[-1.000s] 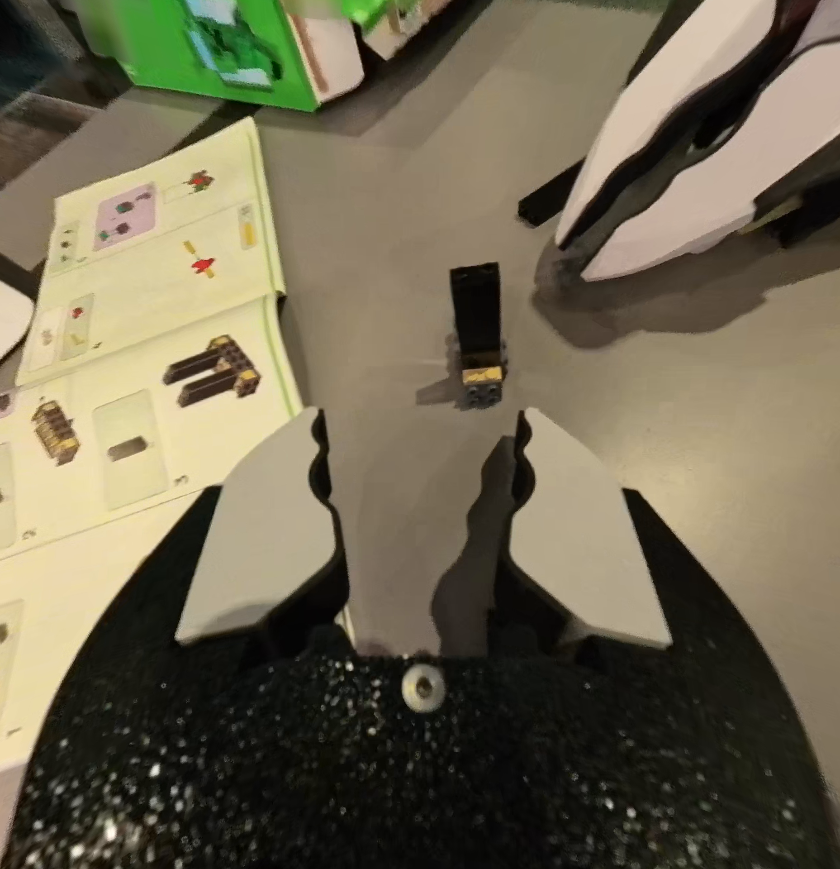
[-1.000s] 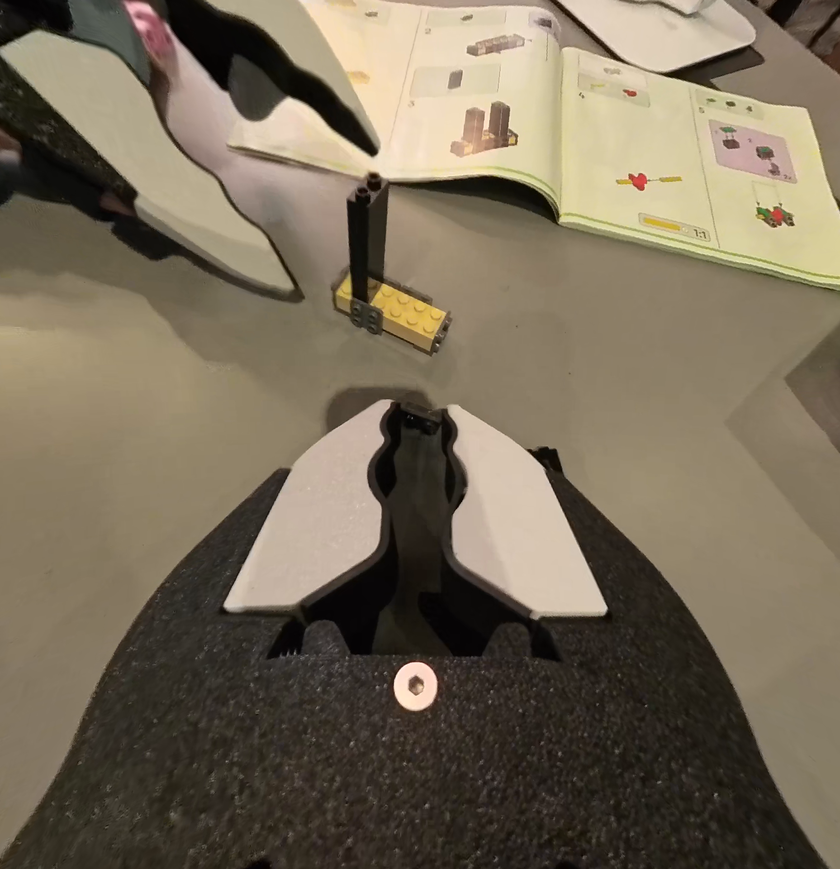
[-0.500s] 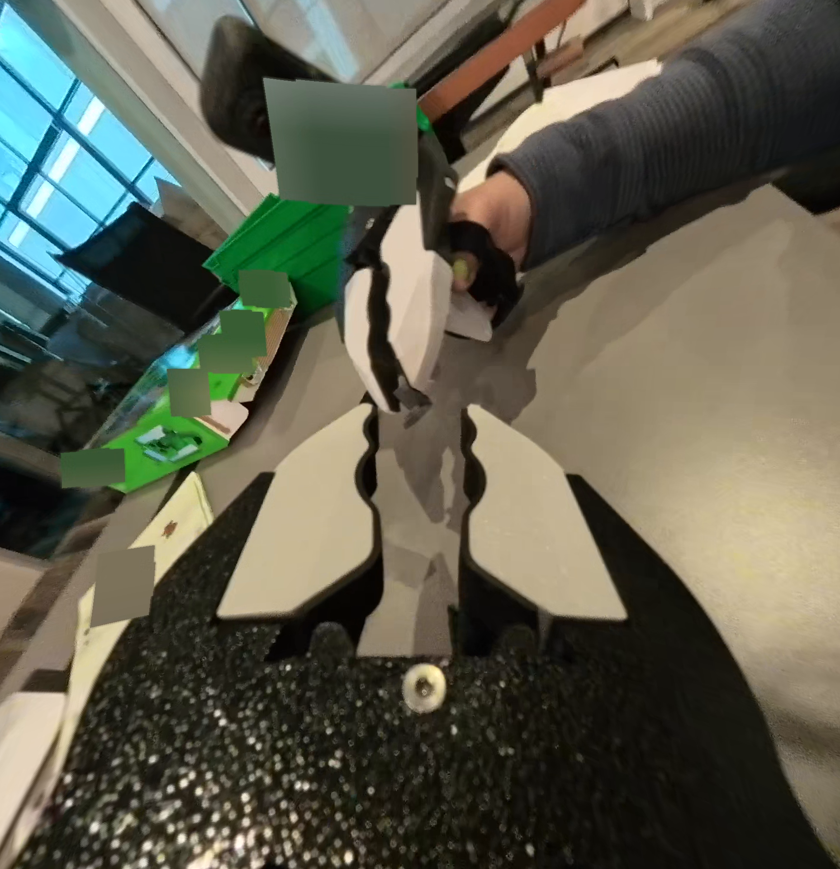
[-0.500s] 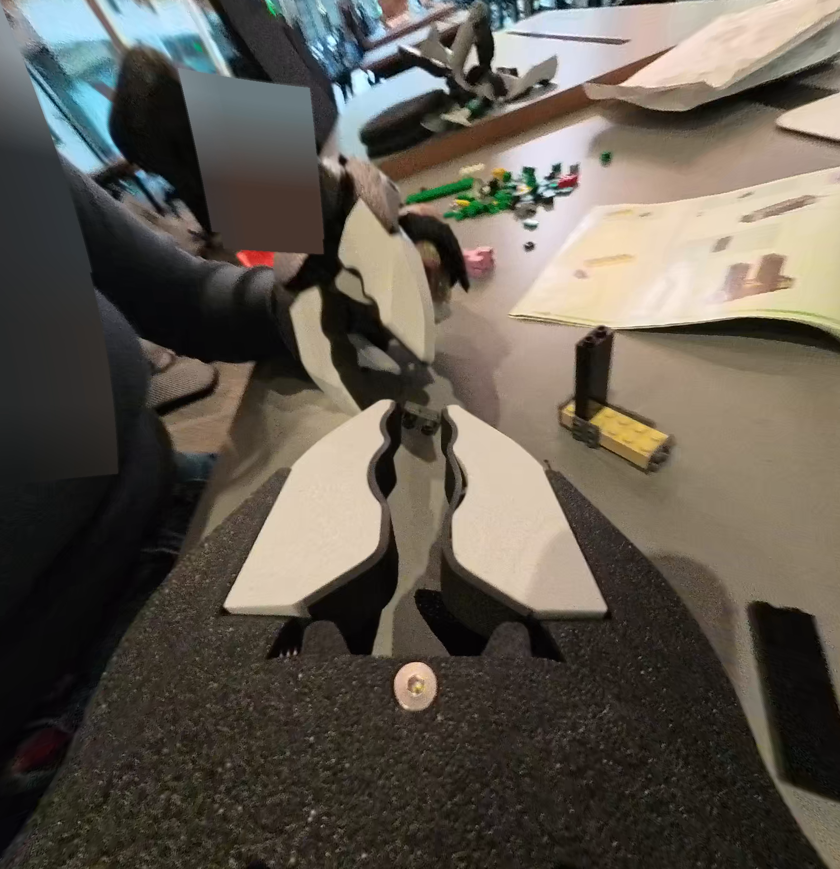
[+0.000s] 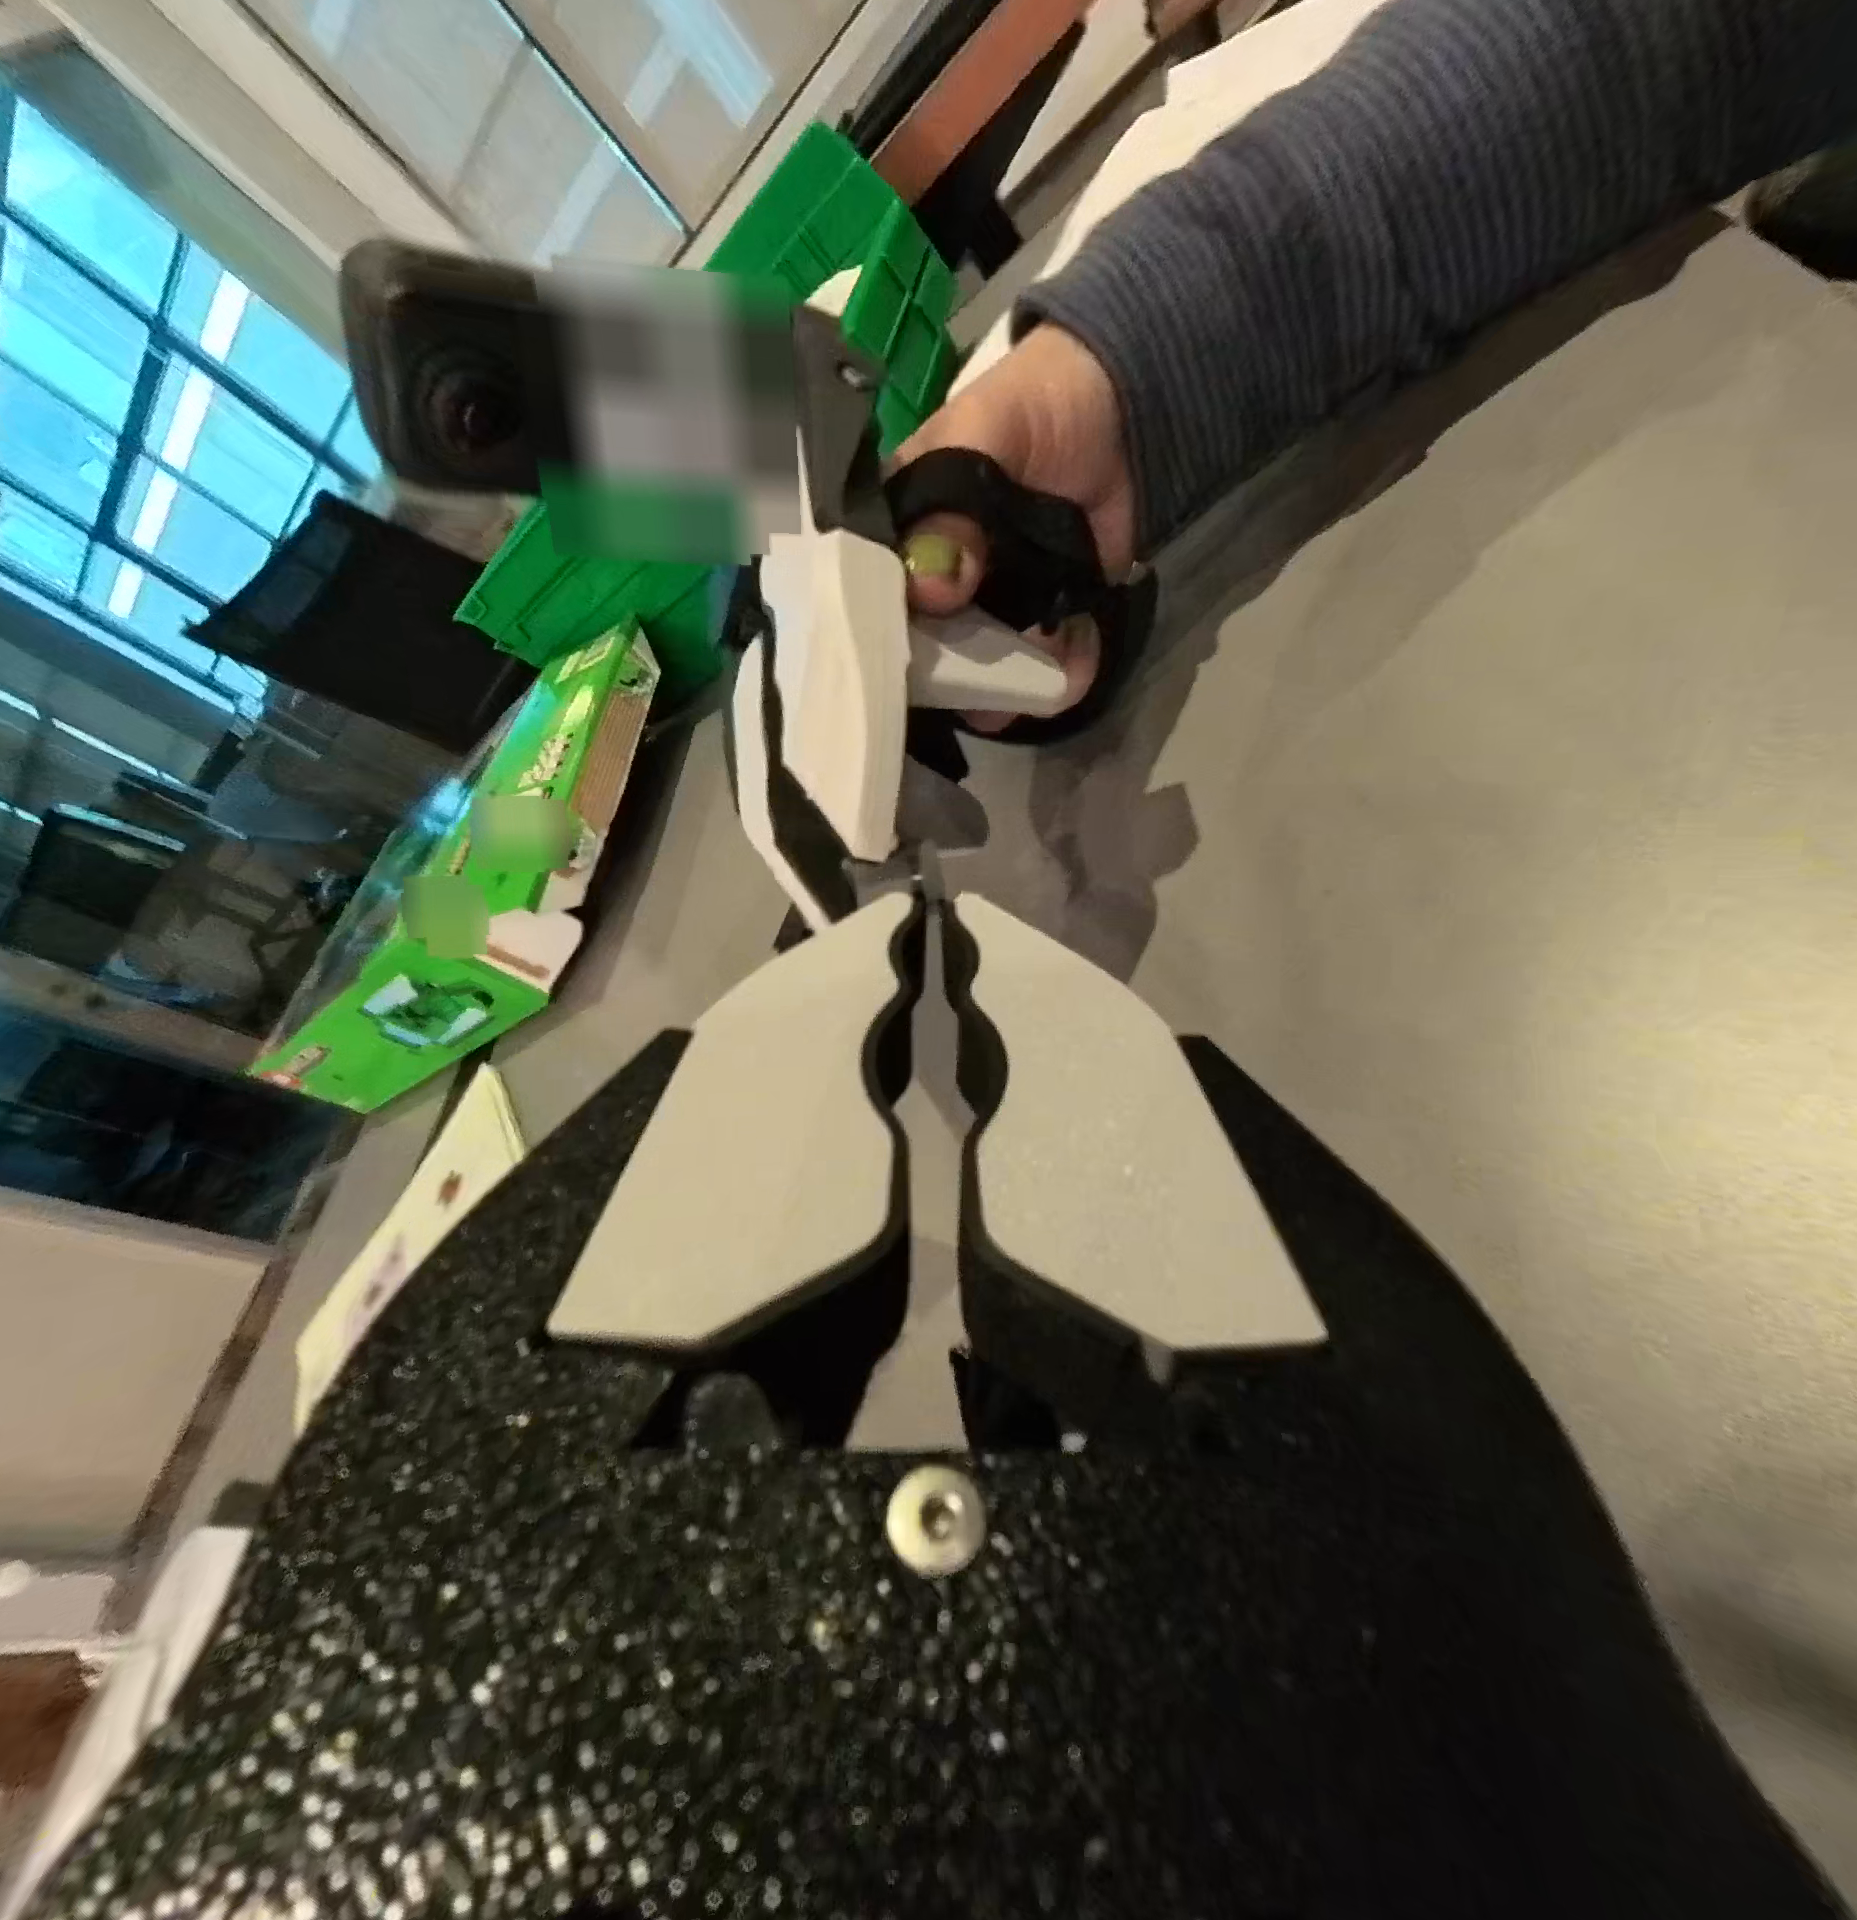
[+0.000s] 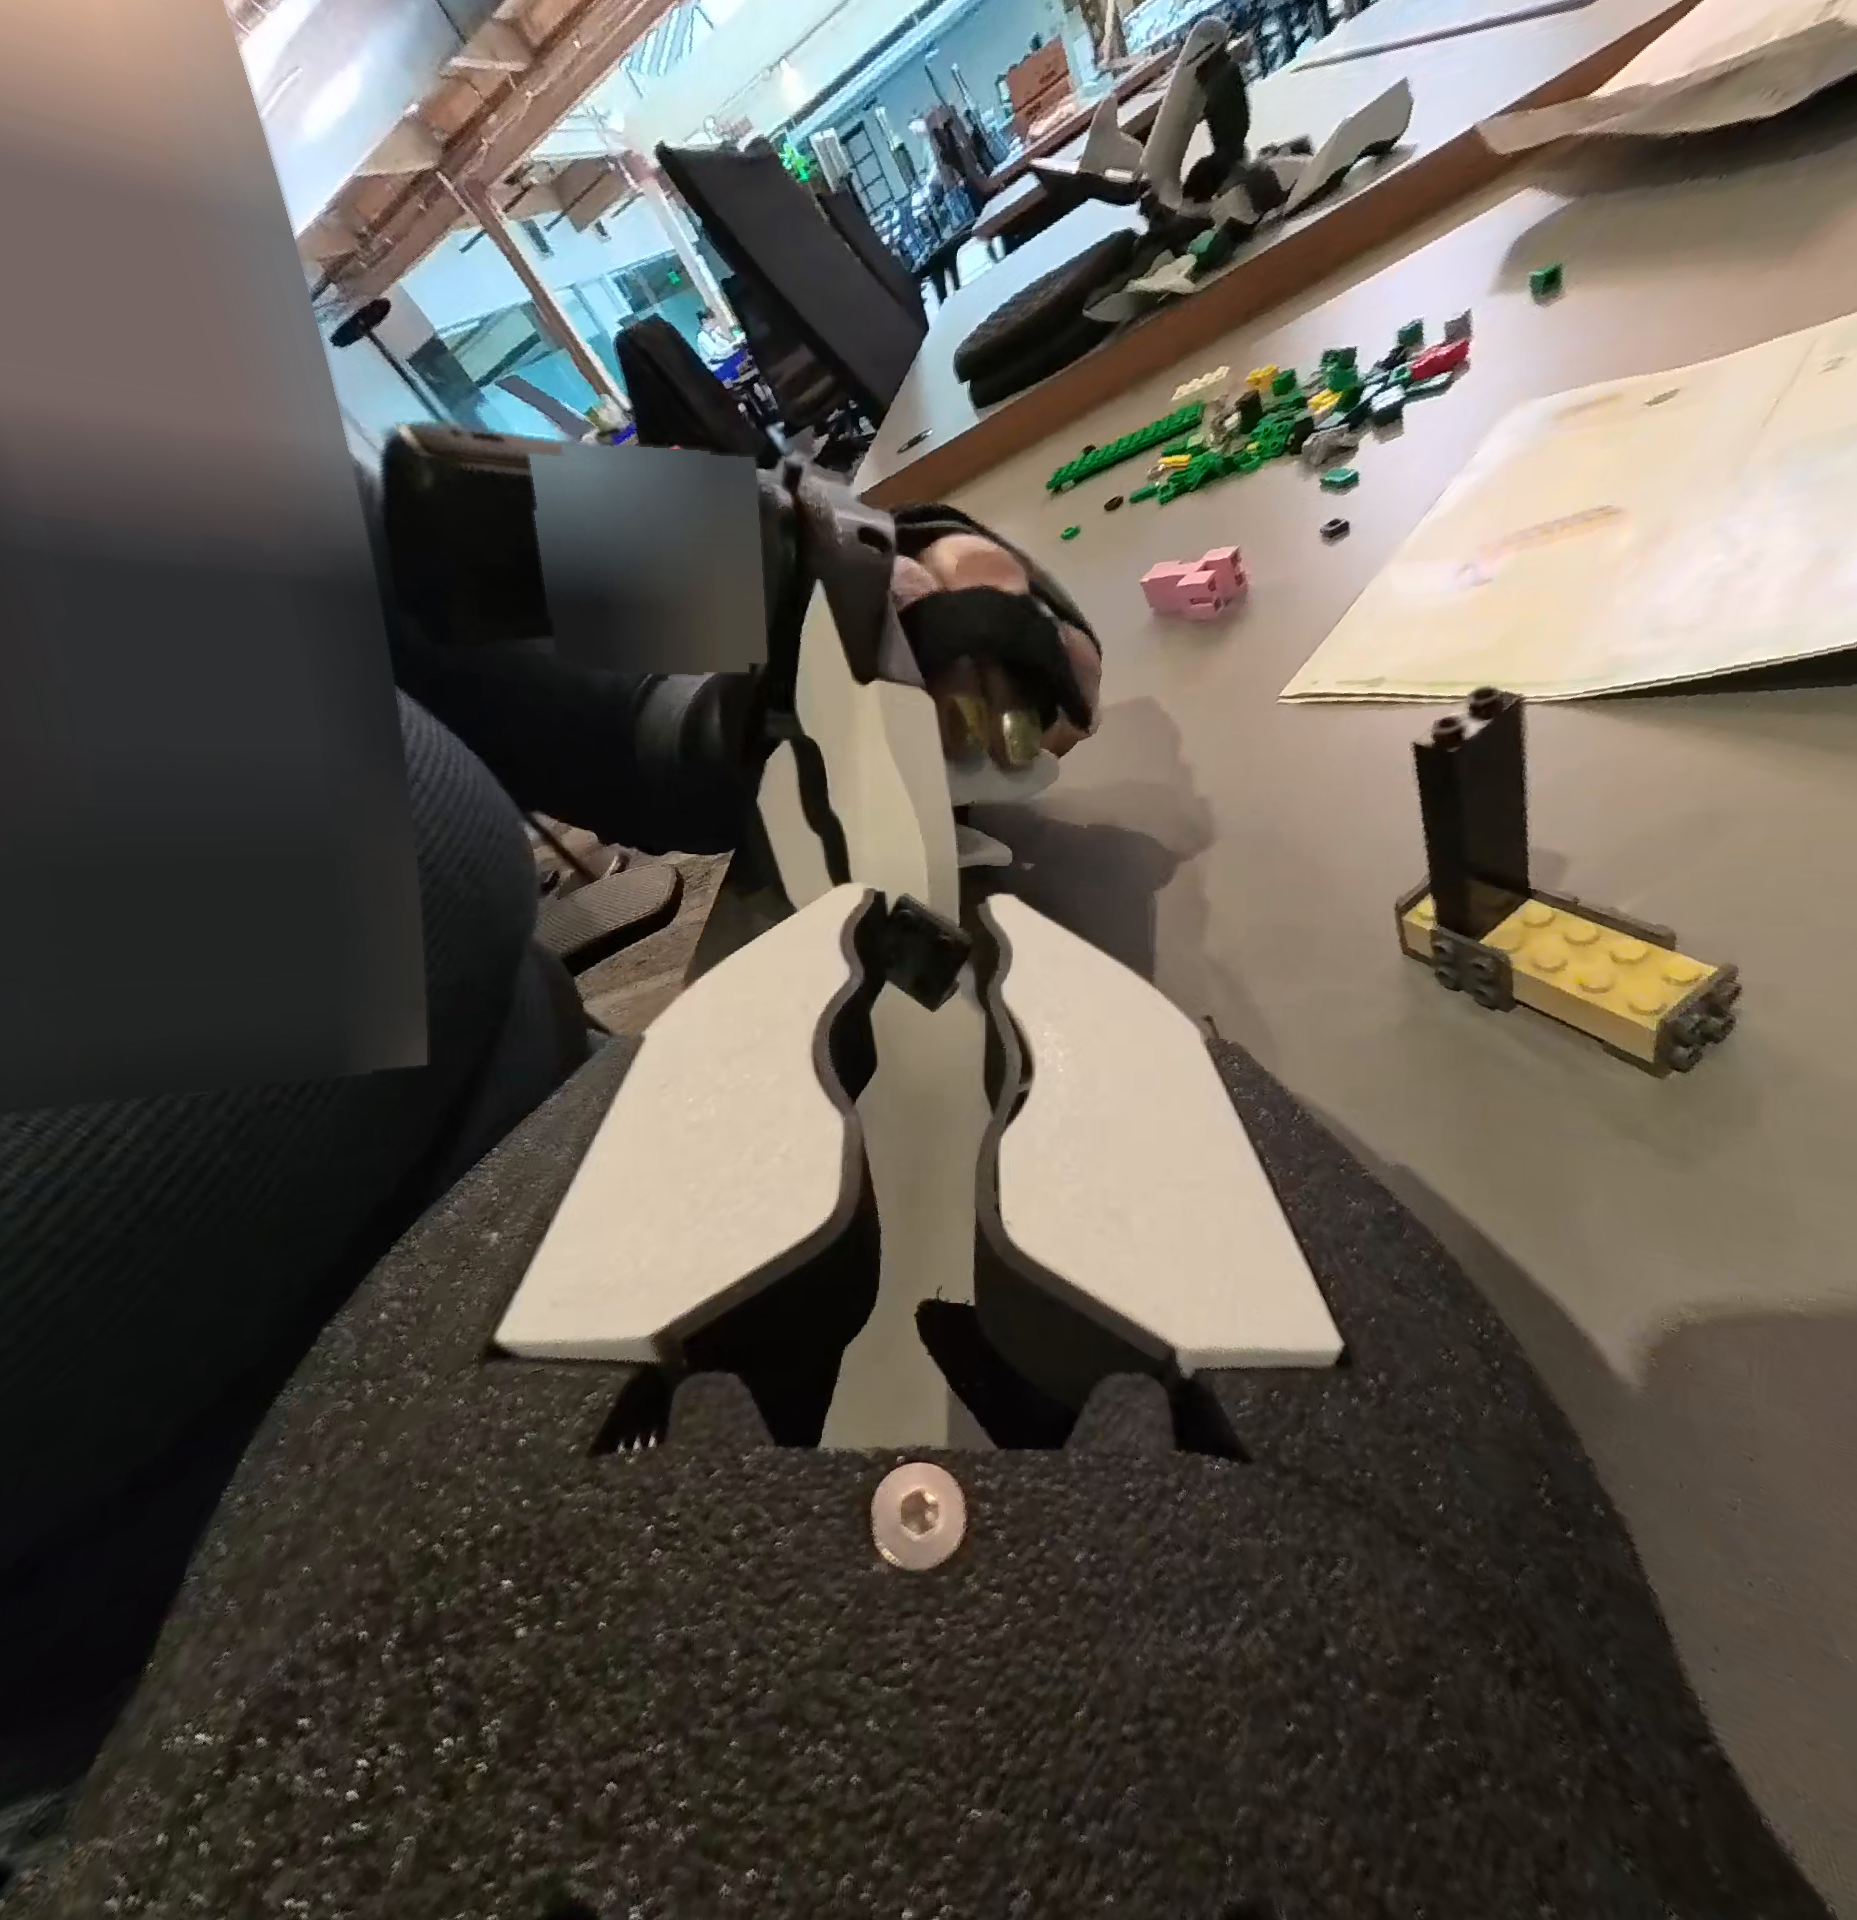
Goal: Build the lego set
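A small black lego plate [image 6: 919, 951] sits tilted between the tips of my right gripper [image 6: 926, 906], which is shut on it above the table. My left gripper [image 5: 924, 902] faces it tip to tip and has closed on the same plate, seen as a dark sliver [image 5: 919, 883]. The left gripper also shows in the right wrist view [image 6: 872, 790], and the right gripper shows in the left wrist view [image 5: 830, 748]. The partial build, a yellow brick base [image 6: 1568, 966] with a tall black column [image 6: 1475, 821], stands on the grey table to the right.
The open instruction booklet [image 6: 1630, 520] lies behind the build. A pile of loose green, yellow and black bricks [image 6: 1267, 426] and a pink piece [image 6: 1194, 587] lie farther back. A green box [image 5: 467, 935] and green bins [image 5: 851, 260] stand at the table's far side. The tips of both grippers are at nearly the same place.
My left gripper rose from the table, turned toward the right gripper and closed from wide open onto the black plate. My right gripper lifted and turned left with the plate.
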`<state>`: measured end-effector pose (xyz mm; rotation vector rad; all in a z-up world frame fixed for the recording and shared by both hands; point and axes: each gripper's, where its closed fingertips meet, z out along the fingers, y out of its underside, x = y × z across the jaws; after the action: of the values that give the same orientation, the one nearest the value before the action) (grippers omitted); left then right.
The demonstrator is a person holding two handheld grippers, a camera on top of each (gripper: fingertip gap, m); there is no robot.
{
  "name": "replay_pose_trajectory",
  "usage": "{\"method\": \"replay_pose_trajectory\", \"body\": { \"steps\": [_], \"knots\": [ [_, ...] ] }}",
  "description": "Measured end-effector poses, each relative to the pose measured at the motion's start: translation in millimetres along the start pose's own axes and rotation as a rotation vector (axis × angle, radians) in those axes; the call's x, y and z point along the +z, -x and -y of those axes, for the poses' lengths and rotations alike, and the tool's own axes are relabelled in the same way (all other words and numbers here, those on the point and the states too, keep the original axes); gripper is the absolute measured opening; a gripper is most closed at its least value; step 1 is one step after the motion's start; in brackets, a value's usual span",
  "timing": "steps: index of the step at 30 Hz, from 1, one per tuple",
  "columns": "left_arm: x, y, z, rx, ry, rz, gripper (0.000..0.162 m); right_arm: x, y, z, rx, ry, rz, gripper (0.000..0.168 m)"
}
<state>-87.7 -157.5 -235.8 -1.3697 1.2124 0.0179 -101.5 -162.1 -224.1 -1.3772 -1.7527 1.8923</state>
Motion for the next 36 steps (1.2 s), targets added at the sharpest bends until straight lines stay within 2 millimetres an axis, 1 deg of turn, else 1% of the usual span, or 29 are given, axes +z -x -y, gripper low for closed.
{"method": "replay_pose_trajectory", "body": {
  "steps": [1, 2, 3, 5, 7, 11, 13, 16, 18, 23, 26, 28, 36],
  "knots": [
    [0.3, 2.5, -0.8, -0.034, 0.002, 0.006, 0.002, -1.7, -4.0, 3.2, -0.014, -0.02, -0.033, 0.021],
    [0.3, 5.3, -0.8, -0.077, -0.003, 0.01, 0.002, -3.9, -7.7, 7.5, -0.036, -0.047, -0.067, 0.032],
    [0.0, 7.7, -0.3, -0.131, -0.013, 0.009, 0.002, -6.4, -8.2, 11.5, -0.068, -0.07, -0.084, 0.037],
    [-1.2, 11.7, 0.9, -0.252, -0.045, -0.009, 0.002, -10.8, -10.1, 16.4, -0.165, -0.082, -0.148, 0.036],
    [-2.5, 15.8, 0.0, -0.365, -0.072, -0.027, 0.002, -11.7, -10.5, 15.5, -0.295, -0.047, -0.219, 0.034],
    [-6.1, 25.3, -3.6, -0.541, -0.108, -0.04, 0.002, -7.6, -2.0, 14.1, -0.518, 0.0, -0.284, 0.028],
    [-6.3, 26.1, -6.7, -0.598, -0.105, -0.057, 0.002, -8.3, -5.4, 13.2, -0.633, 0.033, -0.365, 0.024],
    [-3.3, 21.3, -10.9, -0.621, -0.074, -0.089, 0.002, -8.1, -10.6, 10.8, -0.759, 0.084, -0.461, 0.018],
    [-1.1, 17.2, -11.2, -0.617, -0.062, -0.109, 0.001, -5.5, -11.9, 8.0, -0.772, 0.108, -0.469, 0.018],
    [1.2, 11.8, -11.8, -0.618, -0.053, -0.14, 0.002, -4.1, -19.1, 0.2, -0.762, 0.167, -0.486, 0.023],
    [1.6, 10.0, -12.6, -0.629, -0.05, -0.155, 0.002, -3.6, -20.2, -2.3, -0.759, 0.184, -0.484, 0.02],
    [2.5, 8.3, -13.8, -0.629, -0.041, -0.163, 0.002, -5.1, -21.8, -2.7, -0.762, 0.193, -0.495, 0.015],
    [3.1, 6.5, -15.7, -0.621, -0.027, -0.169, 0.002, -4.3, -23.0, -4.7, -0.744, 0.201, -0.488, 0.015]
  ]
}}
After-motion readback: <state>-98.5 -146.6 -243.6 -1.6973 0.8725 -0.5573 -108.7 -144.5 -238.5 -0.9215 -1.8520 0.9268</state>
